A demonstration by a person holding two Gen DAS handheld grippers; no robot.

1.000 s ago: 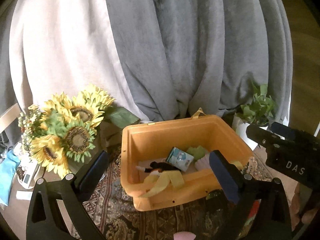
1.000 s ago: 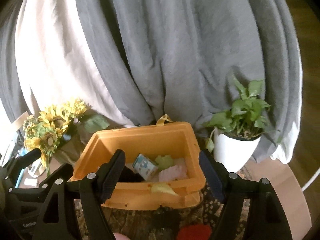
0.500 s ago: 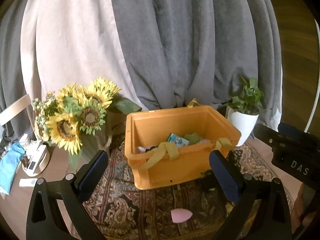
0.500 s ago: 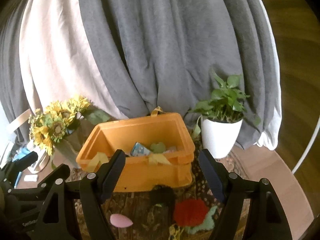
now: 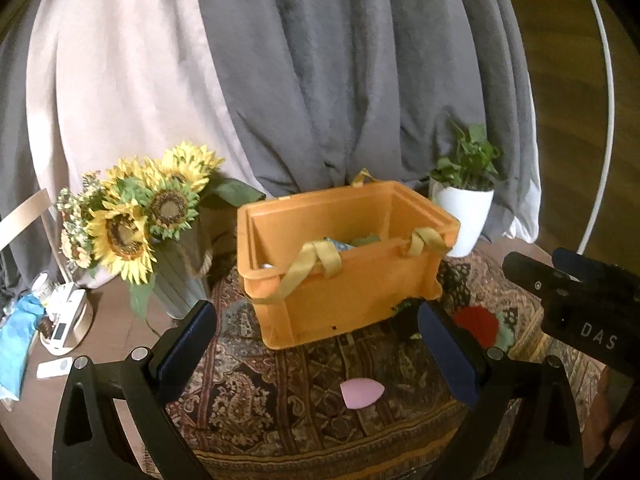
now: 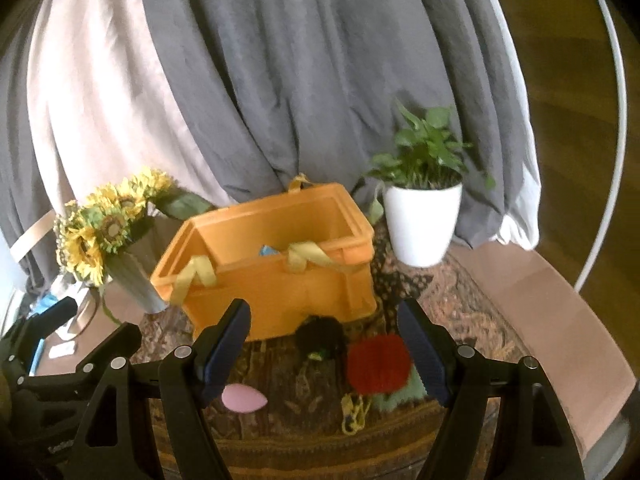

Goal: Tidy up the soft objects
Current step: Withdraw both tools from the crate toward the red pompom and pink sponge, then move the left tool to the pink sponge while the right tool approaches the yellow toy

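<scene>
On patterned rug point(image 6: 304, 408), orange bin point(image 6: 280, 280), pink sponge point(image 6: 244, 398), red knit piece point(image 6: 378, 364)

Orange bin point(image 5: 352, 280) smooth plastic; rug point(image 5: 280, 392) woven cloth; pot point(image 6: 422, 222) glossy white.

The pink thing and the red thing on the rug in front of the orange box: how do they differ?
The pink piece is small, smooth and teardrop-shaped with a pointed end; the red piece is bigger, rounder and looks ribbed or knitted. The pink piece lies alone on the rug; the red piece rests against a pale green cloth and beside a black lump. Both lie outside the orange box, and neither is held.
</scene>
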